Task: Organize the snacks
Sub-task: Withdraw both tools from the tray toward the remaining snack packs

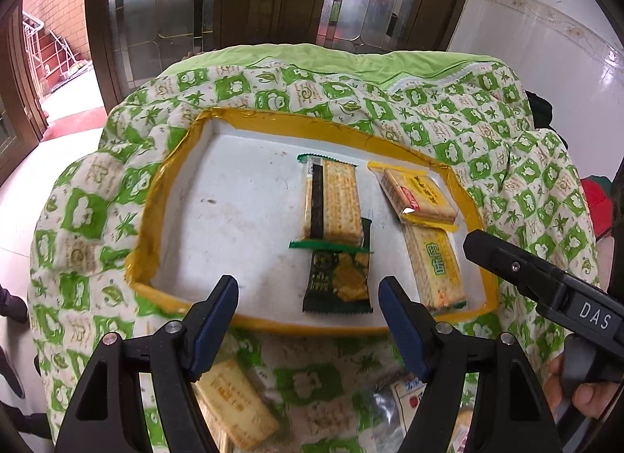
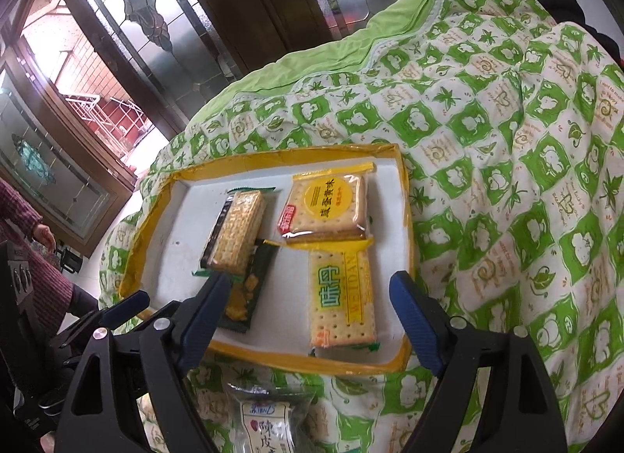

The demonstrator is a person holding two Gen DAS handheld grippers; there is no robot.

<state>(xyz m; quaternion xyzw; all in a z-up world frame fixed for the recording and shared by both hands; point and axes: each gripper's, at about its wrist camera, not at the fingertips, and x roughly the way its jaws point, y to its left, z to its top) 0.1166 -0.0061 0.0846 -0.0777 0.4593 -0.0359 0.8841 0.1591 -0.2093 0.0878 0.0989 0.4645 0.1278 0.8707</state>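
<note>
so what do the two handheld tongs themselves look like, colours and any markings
Both tongs are matt black plastic frames with triangular cut-outs and silver rivets at the pivots, each ending in two dark blue ribbed pads: left tongs, right tongs. Seen from the left wrist camera, the right tongs' body carries white "DAS" lettering. No cables show.

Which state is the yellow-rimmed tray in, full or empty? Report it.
Partly filled: four snack packets lie at one side of the tray; the rest is bare.

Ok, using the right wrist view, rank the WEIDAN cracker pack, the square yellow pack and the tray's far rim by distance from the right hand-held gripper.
From the right hand-held gripper, jaws open and empty:
1. WEIDAN cracker pack, between the fingers, tray's near right.
2. Square yellow pack, just beyond it.
3. Tray's far rim, behind both.
</note>
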